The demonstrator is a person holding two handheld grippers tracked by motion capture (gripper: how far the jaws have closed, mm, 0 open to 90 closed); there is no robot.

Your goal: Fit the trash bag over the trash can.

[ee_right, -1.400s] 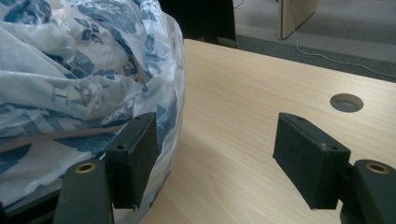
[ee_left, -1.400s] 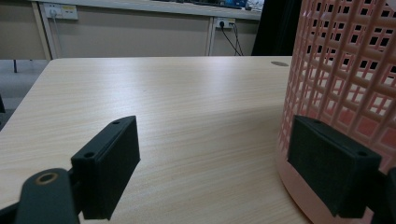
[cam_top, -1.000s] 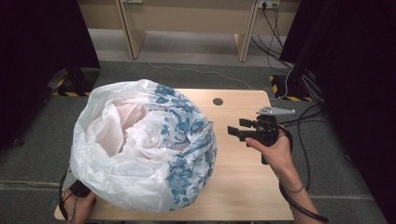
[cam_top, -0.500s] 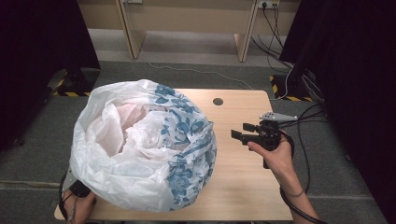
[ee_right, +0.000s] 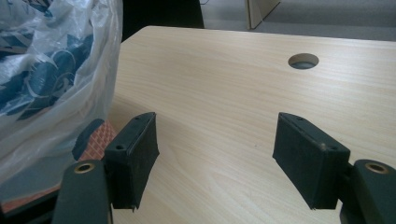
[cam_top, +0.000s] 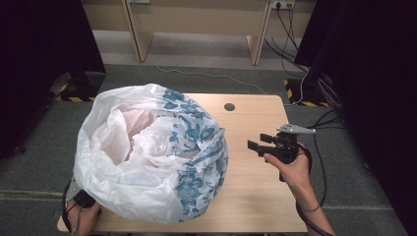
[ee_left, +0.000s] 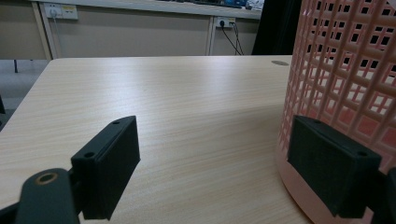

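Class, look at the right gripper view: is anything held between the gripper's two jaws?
No: the right gripper stands open, with just bare table between its jaws.

Your right gripper (ee_right: 215,158): jaws wide apart, nothing between | bag (ee_right: 51,70) at its left, just beside left jaw | table (ee_right: 224,93) with hole (ee_right: 303,61) beyond

A pale wooden table (cam_top: 255,196) bears a pink lattice basket (ee_left: 355,70) lined with a plastic bag (cam_top: 147,162).

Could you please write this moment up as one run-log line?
right gripper: open, empty, beside plastic bag | left gripper: open, by pink basket | table
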